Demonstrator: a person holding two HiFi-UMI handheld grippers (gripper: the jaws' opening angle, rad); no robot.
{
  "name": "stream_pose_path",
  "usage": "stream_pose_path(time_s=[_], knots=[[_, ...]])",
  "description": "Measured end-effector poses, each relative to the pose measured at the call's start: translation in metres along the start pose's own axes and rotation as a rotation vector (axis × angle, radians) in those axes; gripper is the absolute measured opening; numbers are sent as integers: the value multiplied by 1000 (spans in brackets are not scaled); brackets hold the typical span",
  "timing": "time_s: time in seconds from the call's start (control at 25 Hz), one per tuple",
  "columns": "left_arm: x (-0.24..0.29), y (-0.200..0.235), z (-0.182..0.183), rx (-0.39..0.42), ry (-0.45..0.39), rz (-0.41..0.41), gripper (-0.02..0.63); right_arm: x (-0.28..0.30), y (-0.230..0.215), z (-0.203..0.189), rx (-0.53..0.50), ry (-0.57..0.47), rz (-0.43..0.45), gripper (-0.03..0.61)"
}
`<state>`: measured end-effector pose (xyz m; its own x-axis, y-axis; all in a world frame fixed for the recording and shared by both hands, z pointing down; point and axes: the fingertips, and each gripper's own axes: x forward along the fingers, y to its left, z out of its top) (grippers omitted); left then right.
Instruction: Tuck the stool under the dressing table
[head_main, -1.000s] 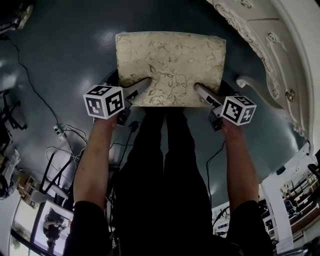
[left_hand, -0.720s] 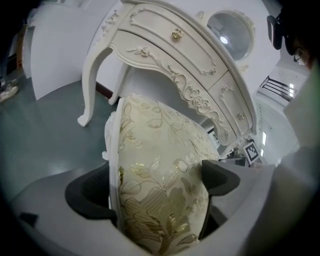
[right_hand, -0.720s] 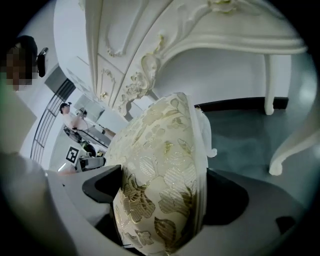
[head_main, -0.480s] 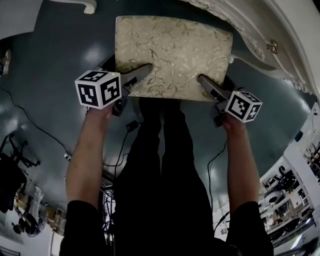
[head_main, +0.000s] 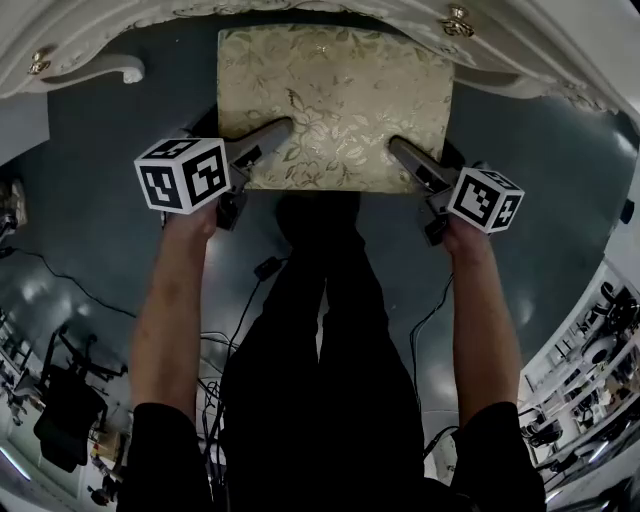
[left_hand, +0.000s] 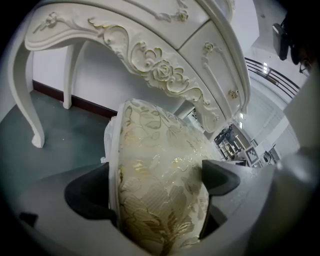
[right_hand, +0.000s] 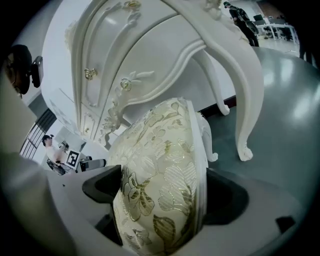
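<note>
The stool (head_main: 335, 100) has a cream cushion with a gold leaf pattern and a white frame. In the head view it stands straight ahead, its far edge at the front of the white carved dressing table (head_main: 300, 12). My left gripper (head_main: 270, 140) is shut on the cushion's near left edge, and my right gripper (head_main: 405, 158) is shut on its near right edge. The left gripper view shows the cushion (left_hand: 160, 190) pinched between the jaws, with the table's carved apron (left_hand: 150, 60) above. In the right gripper view the cushion (right_hand: 160, 200) fills the jaws below the table (right_hand: 150, 60).
Curved white table legs stand on the grey floor: one at the left (head_main: 120, 70), one in the right gripper view (right_hand: 245, 100). Black cables (head_main: 240, 320) trail on the floor near the person's legs. Equipment clutter (head_main: 580, 390) sits at the lower right.
The stool has moved forward toward the dressing table, and the table's front edge now spans the top of the head view. Both grippers keep their hold on the cushion.
</note>
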<state>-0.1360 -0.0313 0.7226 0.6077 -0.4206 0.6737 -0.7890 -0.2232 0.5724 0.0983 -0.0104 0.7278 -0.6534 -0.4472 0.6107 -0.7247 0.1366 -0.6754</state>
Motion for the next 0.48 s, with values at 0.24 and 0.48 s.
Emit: stream_pose_path(time_s=[0.24,0.48], knots=[[4,1,3,20,23,-19,551,-2,1,-1,8,-44,-21,491],[-1,-6,9,37,-22,-38,551,-11,7,-3,6,-106,-28,491]])
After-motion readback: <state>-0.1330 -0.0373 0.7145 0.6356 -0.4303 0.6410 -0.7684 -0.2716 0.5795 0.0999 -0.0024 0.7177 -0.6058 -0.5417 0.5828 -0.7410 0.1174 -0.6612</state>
